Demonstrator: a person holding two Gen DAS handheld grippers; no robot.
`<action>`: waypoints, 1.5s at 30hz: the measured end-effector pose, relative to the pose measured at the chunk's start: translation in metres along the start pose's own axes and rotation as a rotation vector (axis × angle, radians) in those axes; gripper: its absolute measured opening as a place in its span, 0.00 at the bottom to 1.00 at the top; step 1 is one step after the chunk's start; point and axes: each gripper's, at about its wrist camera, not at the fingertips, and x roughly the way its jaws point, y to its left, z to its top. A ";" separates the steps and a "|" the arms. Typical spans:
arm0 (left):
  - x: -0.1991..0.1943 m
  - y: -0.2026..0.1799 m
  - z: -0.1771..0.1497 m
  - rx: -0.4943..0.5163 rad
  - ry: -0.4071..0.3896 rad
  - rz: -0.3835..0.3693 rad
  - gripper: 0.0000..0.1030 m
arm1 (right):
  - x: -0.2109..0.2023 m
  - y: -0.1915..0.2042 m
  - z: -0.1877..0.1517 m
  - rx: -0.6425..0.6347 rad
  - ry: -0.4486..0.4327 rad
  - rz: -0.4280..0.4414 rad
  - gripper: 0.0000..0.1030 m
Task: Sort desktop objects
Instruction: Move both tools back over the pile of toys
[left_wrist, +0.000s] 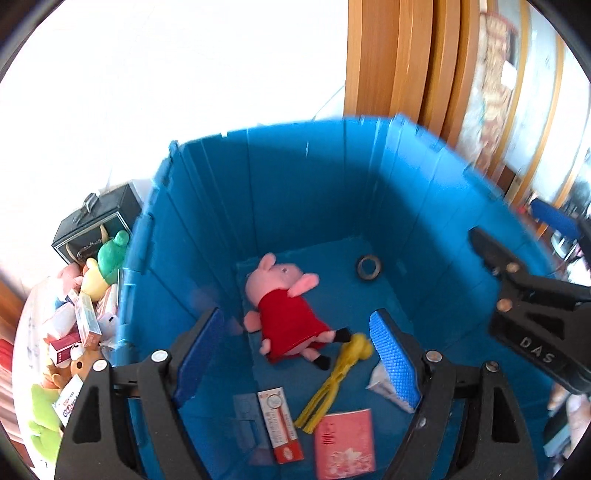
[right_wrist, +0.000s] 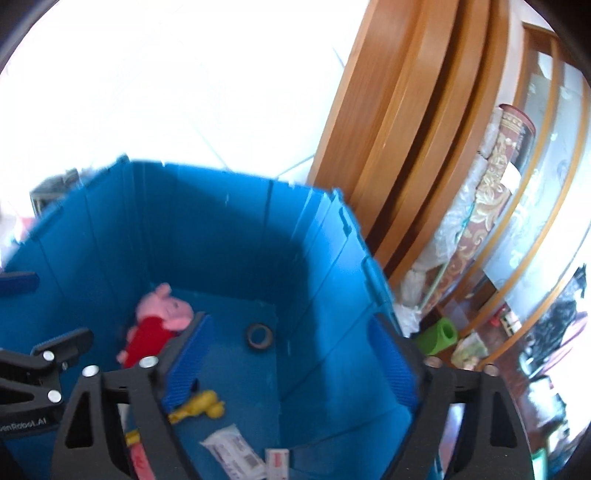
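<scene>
Two grippers hang over a deep blue crate (left_wrist: 207, 206), both angled down into it, both with jaws spread and nothing between the pads. Left gripper (left_wrist: 295, 350) — blue pads wide apart, released, above the crate floor. Right gripper (right_wrist: 291, 365) likewise released, pads well apart; no earlier view to compare.

Inside the crate, on the floor: a pink pig plush (left_wrist: 288, 310) in a red dress lying on its back near the middle; a dark tape roll (left_wrist: 368, 267) toward the far corner, apart from the plush. Nearer the cameras a yellow tassel-like item (left_wrist: 341, 373) lies just beside the plush's feet, a red-and-white slim box (left_wrist: 280, 424) next to it, and a pink booklet (left_wrist: 343, 443) just beside the tassel's end. A white packet (left_wrist: 382, 384) sits partly hidden behind the left gripper's right pad. The right wrist view also shows a white flat packet (right_wrist: 232, 454) near the bottom edge — may be the same one, cannot tell.

Outside the crate on the left — a pile of unsorted things: green plush (left_wrist: 110, 254), small boxes (left_wrist: 86, 321), other soft toys, and a dark carton (left_wrist: 96, 221) behind them. Wooden door frame (left_wrist: 406, 62) stands behind the crate. A green cylinder (right_wrist: 439, 336) lies outside the crate to the right
</scene>
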 end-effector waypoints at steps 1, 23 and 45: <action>-0.010 0.001 0.000 0.008 -0.026 -0.006 0.79 | -0.008 -0.002 0.002 0.006 -0.014 0.009 0.94; -0.191 0.091 -0.110 -0.163 -0.522 0.162 0.86 | -0.184 0.048 -0.033 0.140 -0.387 0.317 1.00; -0.203 0.362 -0.313 -0.363 -0.314 0.440 0.86 | -0.209 0.315 -0.067 -0.042 -0.292 0.641 1.00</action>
